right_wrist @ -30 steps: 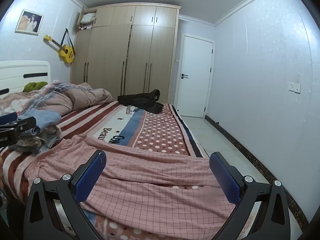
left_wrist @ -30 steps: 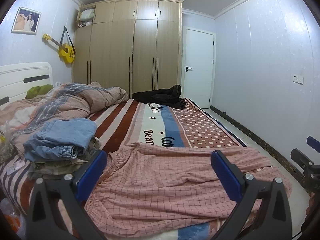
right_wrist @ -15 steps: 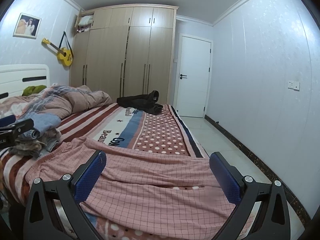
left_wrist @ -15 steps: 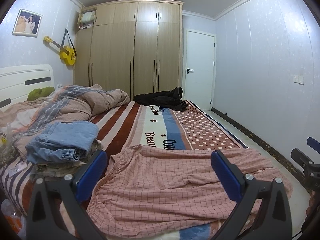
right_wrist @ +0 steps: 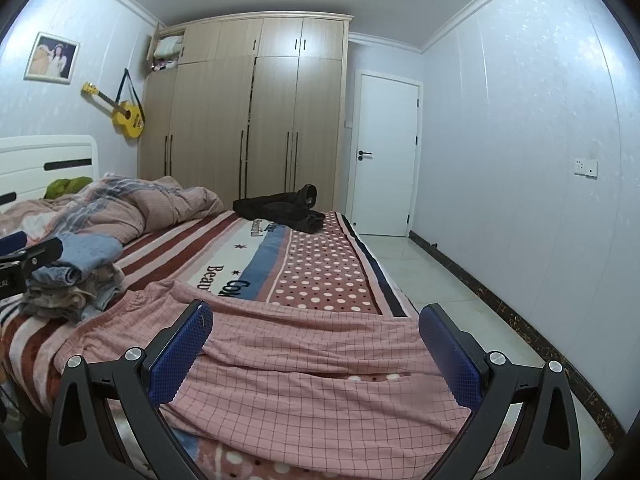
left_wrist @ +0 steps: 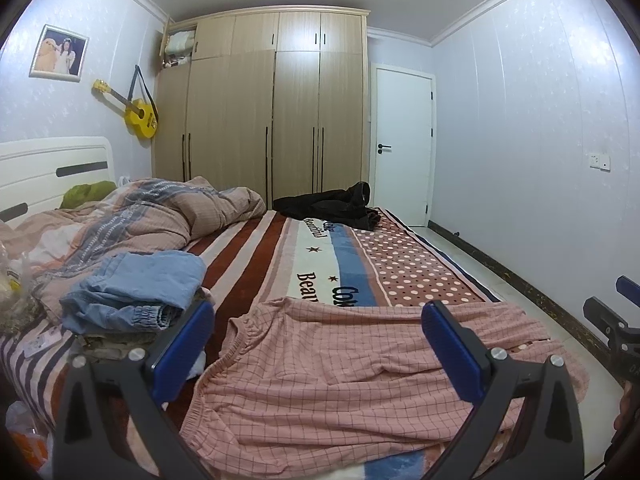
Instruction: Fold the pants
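Pink checked pants spread flat across the near end of the bed, waistband toward the left edge, legs reaching to the right edge. Left gripper above the waistband half, fingers spread wide, gripping nothing. Right gripper above the leg half, fingers likewise spread, empty. Stack of folded clothes near the left edge, just beside the waistband. Black garment at the far end. Rumpled quilt toward the headboard.
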A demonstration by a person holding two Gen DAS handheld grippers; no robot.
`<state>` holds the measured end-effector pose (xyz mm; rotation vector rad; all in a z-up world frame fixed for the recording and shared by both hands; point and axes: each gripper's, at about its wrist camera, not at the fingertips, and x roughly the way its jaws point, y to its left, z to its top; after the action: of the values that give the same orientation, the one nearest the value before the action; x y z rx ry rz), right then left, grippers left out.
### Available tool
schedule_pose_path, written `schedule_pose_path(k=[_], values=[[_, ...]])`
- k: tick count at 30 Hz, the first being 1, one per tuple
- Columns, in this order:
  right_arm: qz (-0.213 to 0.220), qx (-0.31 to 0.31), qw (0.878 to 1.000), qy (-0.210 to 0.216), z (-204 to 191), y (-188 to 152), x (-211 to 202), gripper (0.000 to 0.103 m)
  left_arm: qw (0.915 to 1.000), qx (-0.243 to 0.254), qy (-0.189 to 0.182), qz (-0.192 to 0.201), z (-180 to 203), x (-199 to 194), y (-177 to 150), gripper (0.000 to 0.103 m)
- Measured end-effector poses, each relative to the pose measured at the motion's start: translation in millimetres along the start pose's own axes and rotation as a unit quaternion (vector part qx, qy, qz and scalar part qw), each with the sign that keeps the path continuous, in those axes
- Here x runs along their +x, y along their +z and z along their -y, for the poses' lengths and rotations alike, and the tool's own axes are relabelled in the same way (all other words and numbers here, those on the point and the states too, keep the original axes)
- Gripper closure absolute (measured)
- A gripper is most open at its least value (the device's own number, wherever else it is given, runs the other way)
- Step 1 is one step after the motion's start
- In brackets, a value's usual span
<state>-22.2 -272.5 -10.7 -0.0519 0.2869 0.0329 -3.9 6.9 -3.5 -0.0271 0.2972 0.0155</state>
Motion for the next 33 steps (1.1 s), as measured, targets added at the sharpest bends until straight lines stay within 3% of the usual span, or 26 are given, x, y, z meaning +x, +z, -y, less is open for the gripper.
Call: schedule_pose_path(k=[21, 24, 29, 33], values=[[0.009, -0.011, 1.0, -0.014, 6, -11, -2, 0.0, 0.9996, -0.017, -0.013, -0.017, 2, 7, -9, 0.001], [-0.002, -0.018, 1.0, -0.017, 10, -15, 5, 0.0, 0.9989, -0.031, -0.011, -0.034, -2, 17, -14, 0.001], [-0.02, -0.003, 0.999, -0.026, 24, -30, 24, 0.0, 0.9909, -0.107, -0.006, -0.081, -21, 41, -35, 0.001], [-0.058, 0.012, 0.998, -0.017, 39, -54, 48, 0.0, 0.984, -0.117, 0.029, -0.131, -34, 64, -71, 0.001]])
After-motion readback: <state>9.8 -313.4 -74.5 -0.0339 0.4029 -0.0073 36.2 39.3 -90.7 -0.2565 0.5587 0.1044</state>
